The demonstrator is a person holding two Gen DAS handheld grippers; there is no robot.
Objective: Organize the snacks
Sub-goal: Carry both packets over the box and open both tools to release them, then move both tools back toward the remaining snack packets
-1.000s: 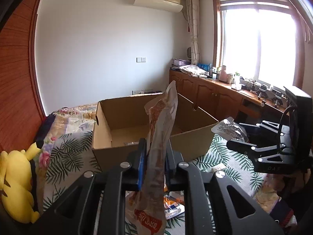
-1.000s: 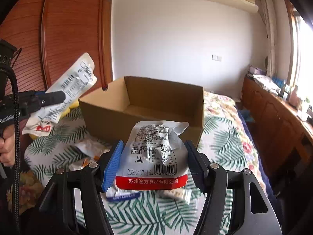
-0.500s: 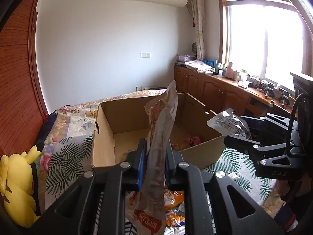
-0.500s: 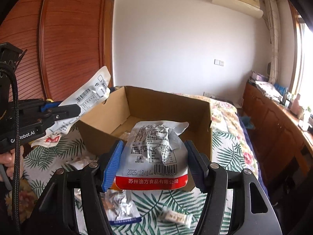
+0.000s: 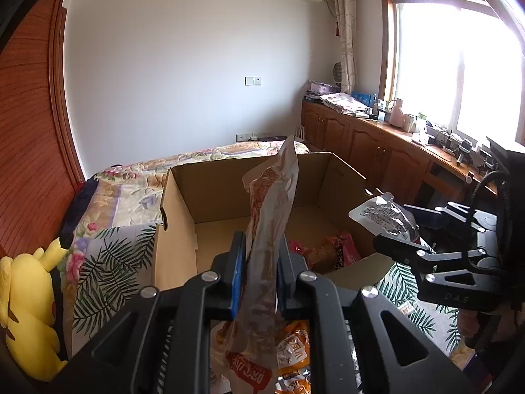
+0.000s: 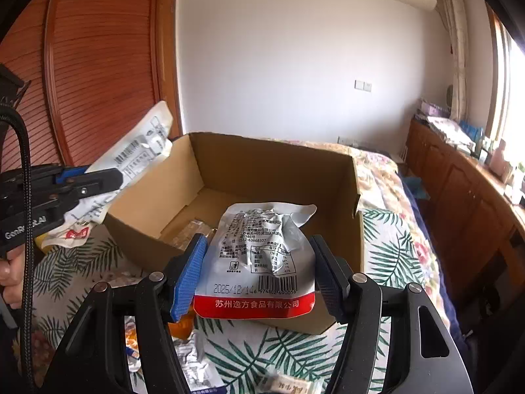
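Both hands have carried their loads forward; the cardboard box (image 6: 279, 197) now fills more of each view, its open top below both packets. Judged: release into the box comes next.

Left gripper (image 5: 259, 262) is clamped edge-on around a tall, limp, crinkly orange-and-white packet (image 5: 272, 203), at 12 o'clock from its jaws. Right gripper (image 6: 259, 269) squeezes a puffy silver foil pouch (image 6: 259, 249) with a red base band, above the box's near wall. Box: stiff brown corrugated, a few packets already inside. Loose wrappers (image 6: 197, 371) lie at 6 o'clock on the leaf-print bedspread (image 6: 387, 256).

Bright window (image 5: 459, 65) glare, fisheye-warped edges
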